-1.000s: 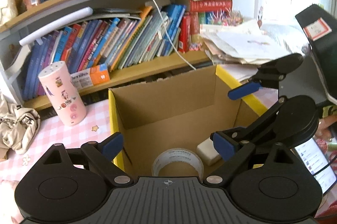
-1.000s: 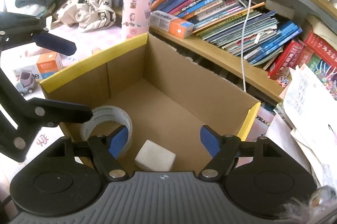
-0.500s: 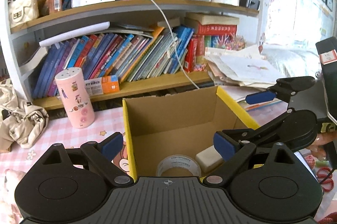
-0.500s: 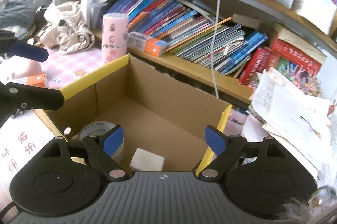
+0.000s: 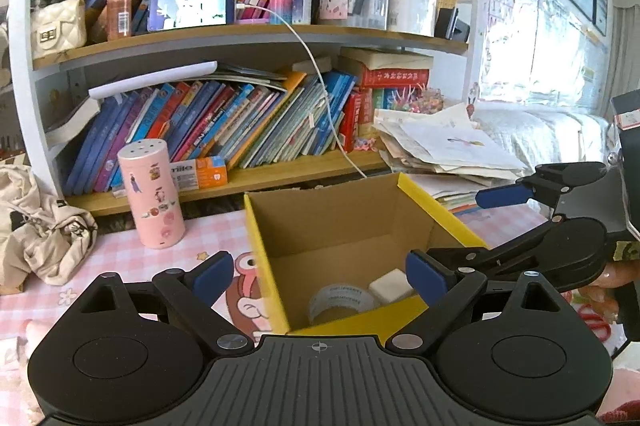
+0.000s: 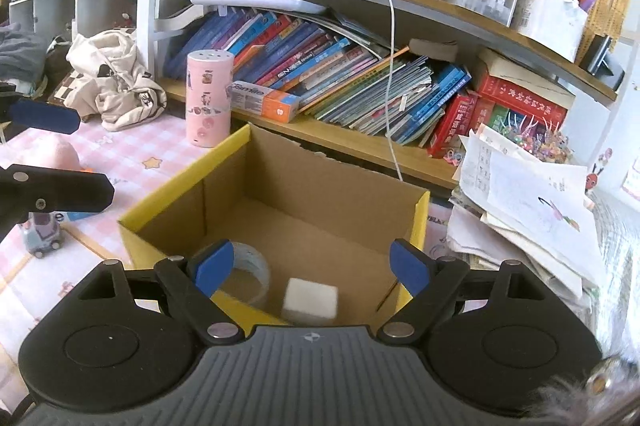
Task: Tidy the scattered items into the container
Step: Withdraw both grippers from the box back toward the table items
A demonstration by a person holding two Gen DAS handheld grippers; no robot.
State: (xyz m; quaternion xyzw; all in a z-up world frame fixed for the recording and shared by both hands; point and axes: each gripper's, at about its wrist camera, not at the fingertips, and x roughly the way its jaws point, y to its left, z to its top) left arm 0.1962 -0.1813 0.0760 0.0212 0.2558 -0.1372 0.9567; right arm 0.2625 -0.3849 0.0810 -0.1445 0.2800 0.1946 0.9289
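Pink checked cloth covered the surface, and at the far left, at about nine o'clock in the left wrist view, a crumpled beige garment lay on it. Next came a pink cylindrical canister standing upright at ten o'clock, with a toothpaste carton lying on the lower bookshelf just behind it. The left tongs hung released, nothing between their blue pads, over the near left corner of the cardboard box with yellow outer walls, which sat at the centre. Inside it, on the floor near the front wall, a roll of clear tape lay beside a white block, the two close together. In the right wrist view a small toy car stood on the surface at nine o'clock, outside the box. The right tongs had just been spreading wider and gripped nothing, with the block below and between their pads. At three o'clock a heap of loose papers sprawled beside the box.
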